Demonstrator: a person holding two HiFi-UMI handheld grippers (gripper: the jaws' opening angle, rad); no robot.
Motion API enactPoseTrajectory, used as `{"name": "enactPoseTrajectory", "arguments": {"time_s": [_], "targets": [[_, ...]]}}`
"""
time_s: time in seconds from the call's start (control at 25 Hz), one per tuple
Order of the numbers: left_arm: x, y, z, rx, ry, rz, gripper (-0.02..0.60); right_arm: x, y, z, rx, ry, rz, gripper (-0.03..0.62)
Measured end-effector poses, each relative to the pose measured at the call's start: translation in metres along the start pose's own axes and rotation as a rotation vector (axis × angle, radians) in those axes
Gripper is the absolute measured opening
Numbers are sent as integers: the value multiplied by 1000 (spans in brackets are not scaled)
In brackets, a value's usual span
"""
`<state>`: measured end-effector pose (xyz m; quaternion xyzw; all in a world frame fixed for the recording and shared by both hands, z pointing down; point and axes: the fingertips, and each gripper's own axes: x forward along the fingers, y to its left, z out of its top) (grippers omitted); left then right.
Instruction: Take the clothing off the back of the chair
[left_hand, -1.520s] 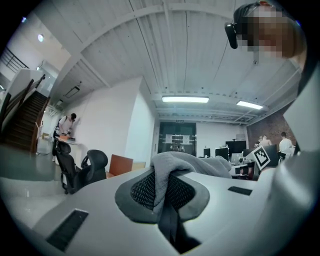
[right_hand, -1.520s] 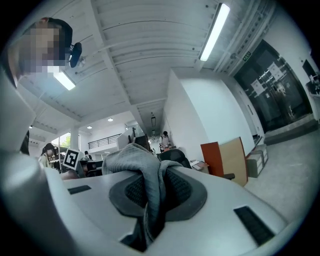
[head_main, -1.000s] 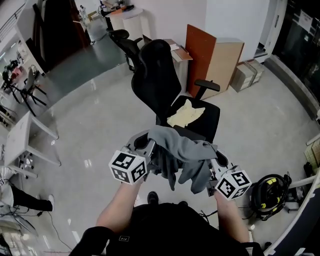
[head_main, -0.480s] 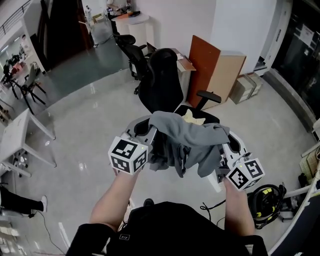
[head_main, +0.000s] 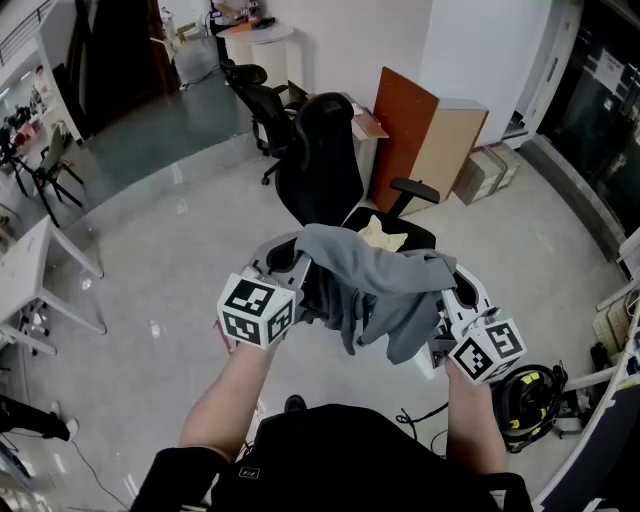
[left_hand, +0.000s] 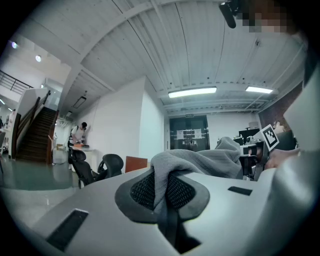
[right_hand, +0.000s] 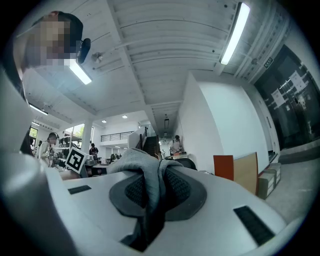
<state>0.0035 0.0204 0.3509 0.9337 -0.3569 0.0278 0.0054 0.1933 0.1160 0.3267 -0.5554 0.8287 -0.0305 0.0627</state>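
A grey garment (head_main: 372, 285) hangs in the air between my two grippers, well in front of the black office chair (head_main: 330, 160), whose back is bare. My left gripper (head_main: 298, 272) is shut on the garment's left end; in the left gripper view the grey cloth (left_hand: 161, 186) is pinched between the dark pads (left_hand: 143, 191). My right gripper (head_main: 443, 292) is shut on the right end, and the right gripper view shows the cloth (right_hand: 152, 190) squeezed between its pads (right_hand: 178, 187). The garment's loose folds droop below both grippers.
A cream cloth (head_main: 383, 235) lies on the chair's seat. Behind the chair stand a small cabinet (head_main: 368, 130), an orange board (head_main: 404, 132) and a wooden box (head_main: 445, 150). More office chairs (head_main: 250, 85) are farther back. A yellow-black device (head_main: 530, 395) sits on the floor at the right.
Both grippers have lifted the grey garment and spread slightly apart. The view has shifted so the chair sits farther behind the garment.
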Motion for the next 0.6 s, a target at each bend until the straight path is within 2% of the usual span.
{"name": "enactPoseTrajectory", "arguments": {"time_s": [0.6], "targets": [[-2, -3, -31, -22, 61, -26, 20, -6, 2, -23, 40, 30, -11, 51]]}}
